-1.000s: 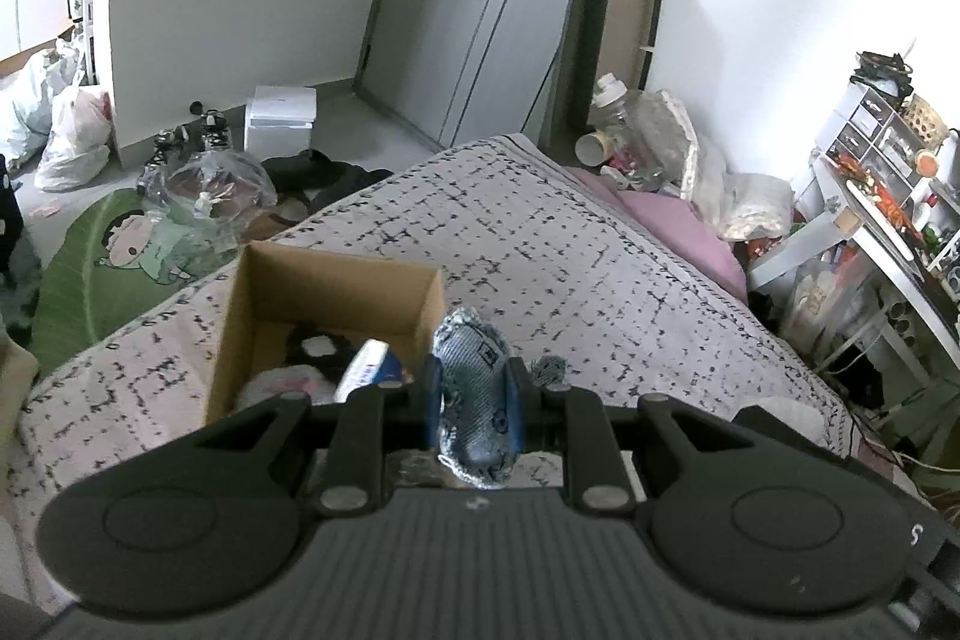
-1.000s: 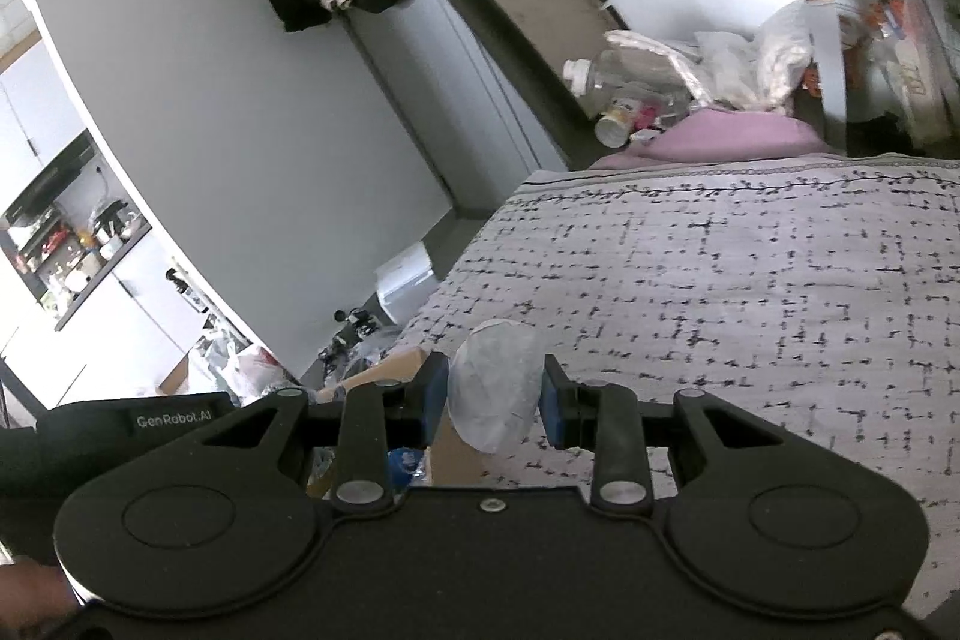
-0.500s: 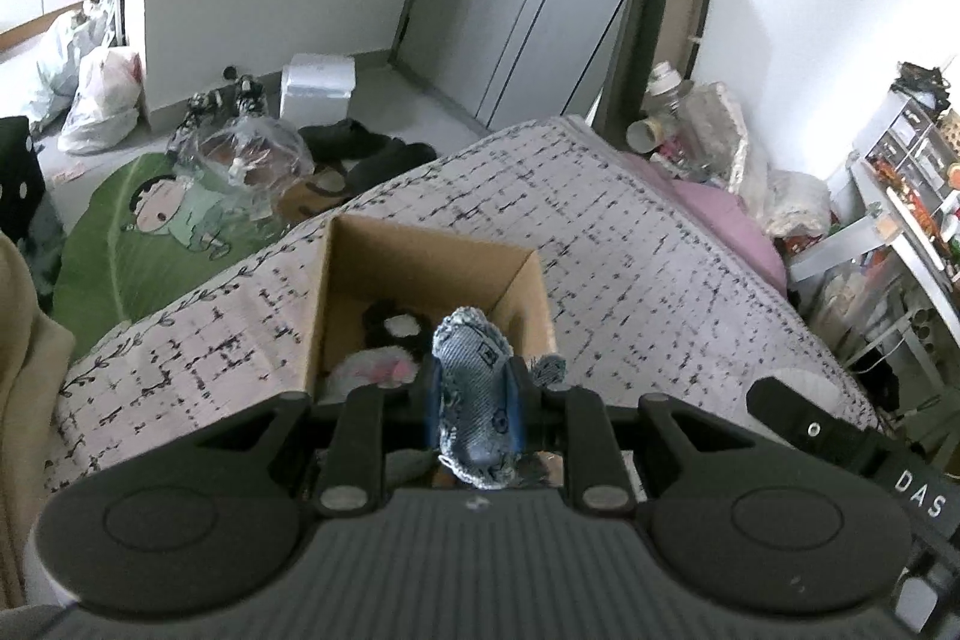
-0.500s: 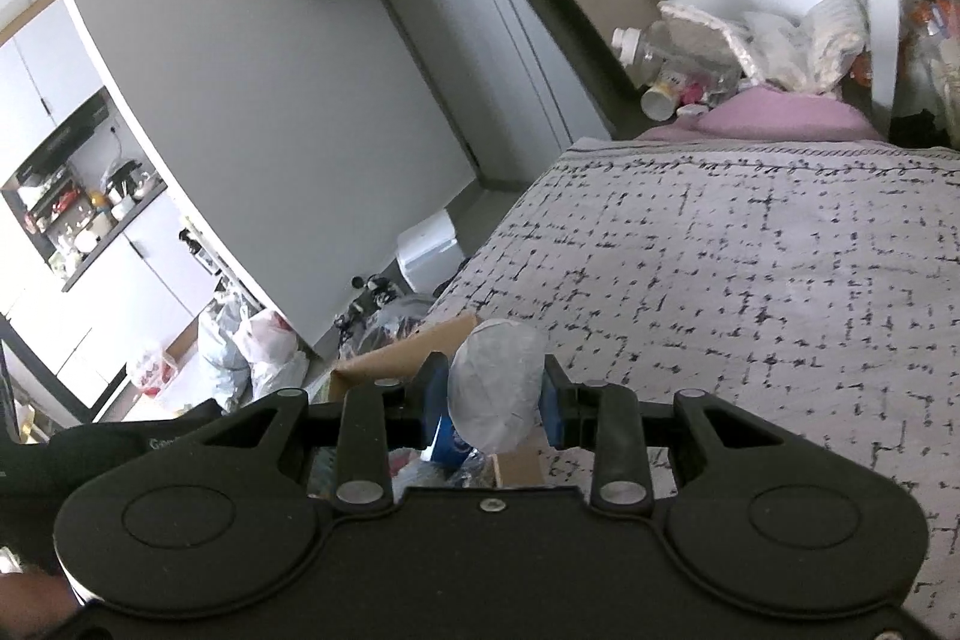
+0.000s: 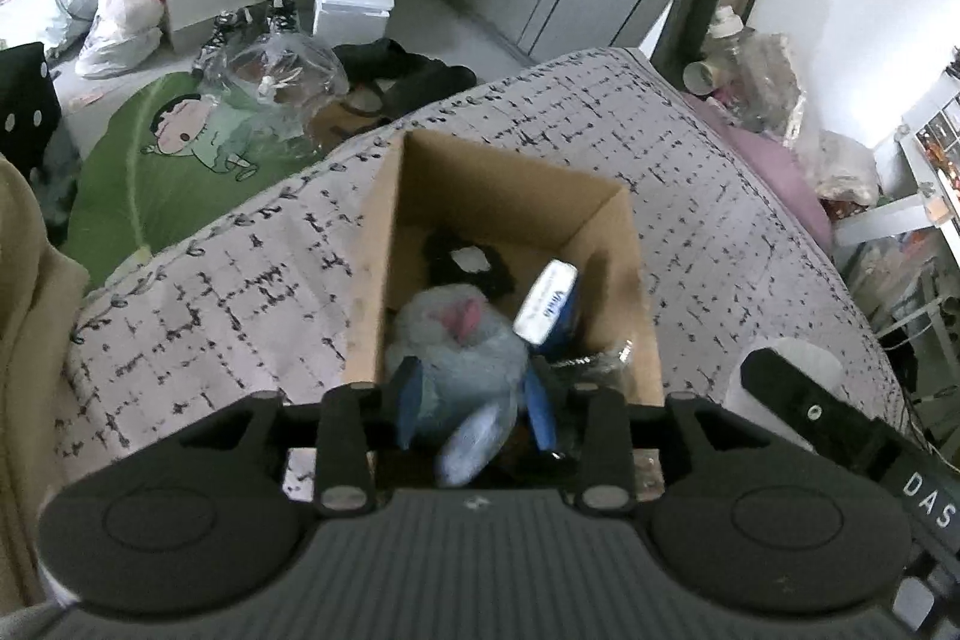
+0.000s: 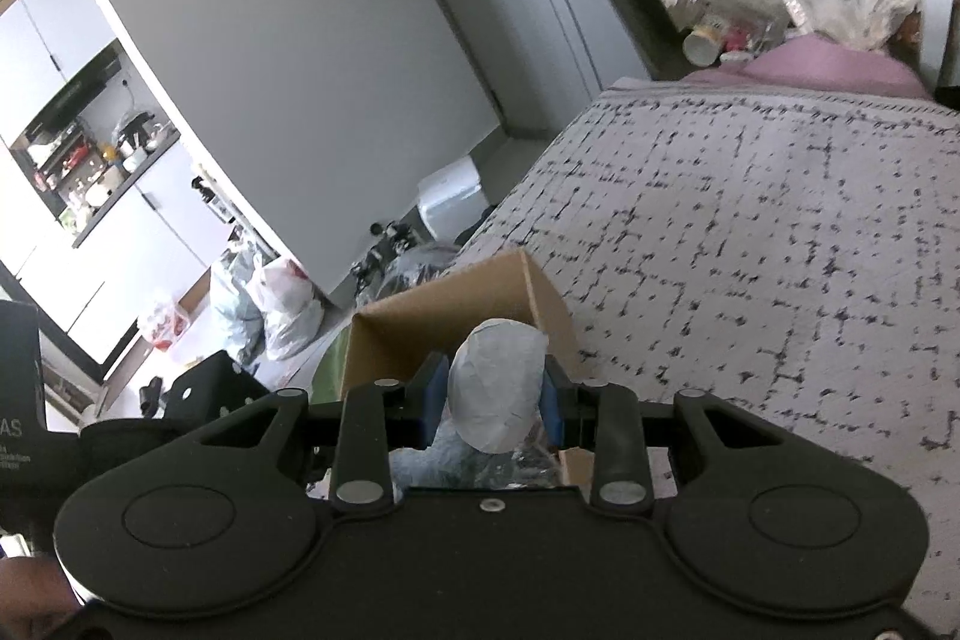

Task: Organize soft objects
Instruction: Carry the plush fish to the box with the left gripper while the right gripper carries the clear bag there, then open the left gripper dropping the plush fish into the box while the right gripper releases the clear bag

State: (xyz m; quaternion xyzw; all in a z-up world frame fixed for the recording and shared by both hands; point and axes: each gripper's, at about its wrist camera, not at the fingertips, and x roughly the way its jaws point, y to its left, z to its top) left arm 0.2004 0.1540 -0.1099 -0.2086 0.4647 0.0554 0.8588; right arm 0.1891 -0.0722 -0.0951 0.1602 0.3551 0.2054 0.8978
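An open cardboard box stands on the patterned bedspread. It holds a pale blue plush with a pink patch, a black item and a blue-and-white packet. My left gripper is open over the box's near end, and the blue denim soft toy is blurred below its fingers. My right gripper is shut on a whitish soft pouch, just above the box. The right gripper's body shows at the right edge of the left wrist view.
The bedspread stretches to the right. Beside the bed lie a green cartoon mat, plastic bags, a white box and shoes. Clutter and shelves stand at the far right.
My left gripper has moved over the box and opened, and the denim toy has dropped from between its fingers. My right gripper has moved closer over the box with the pouch.
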